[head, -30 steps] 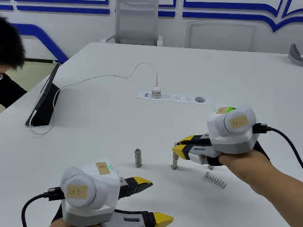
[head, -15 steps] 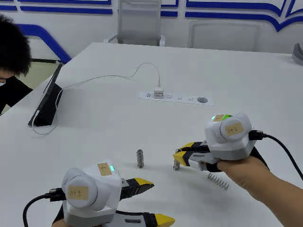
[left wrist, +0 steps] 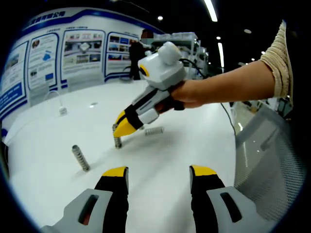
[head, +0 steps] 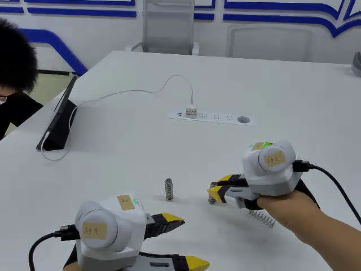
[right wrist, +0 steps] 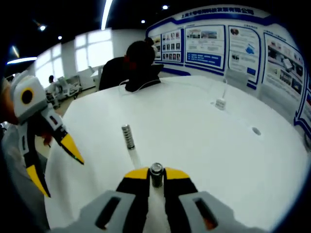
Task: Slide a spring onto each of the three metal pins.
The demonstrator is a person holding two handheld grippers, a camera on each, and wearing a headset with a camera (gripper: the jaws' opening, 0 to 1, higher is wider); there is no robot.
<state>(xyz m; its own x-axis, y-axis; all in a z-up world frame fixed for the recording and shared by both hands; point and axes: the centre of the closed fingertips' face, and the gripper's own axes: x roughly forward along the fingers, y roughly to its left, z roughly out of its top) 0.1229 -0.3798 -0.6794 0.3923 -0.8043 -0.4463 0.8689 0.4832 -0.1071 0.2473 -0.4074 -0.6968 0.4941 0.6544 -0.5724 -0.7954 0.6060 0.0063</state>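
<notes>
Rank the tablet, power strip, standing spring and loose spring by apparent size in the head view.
1. tablet
2. power strip
3. standing spring and loose spring, too alike to rank

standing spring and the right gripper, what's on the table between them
Nothing: in the right gripper view the table between the standing spring and the right gripper is bare white. The fingers are shut on a pin.
</notes>
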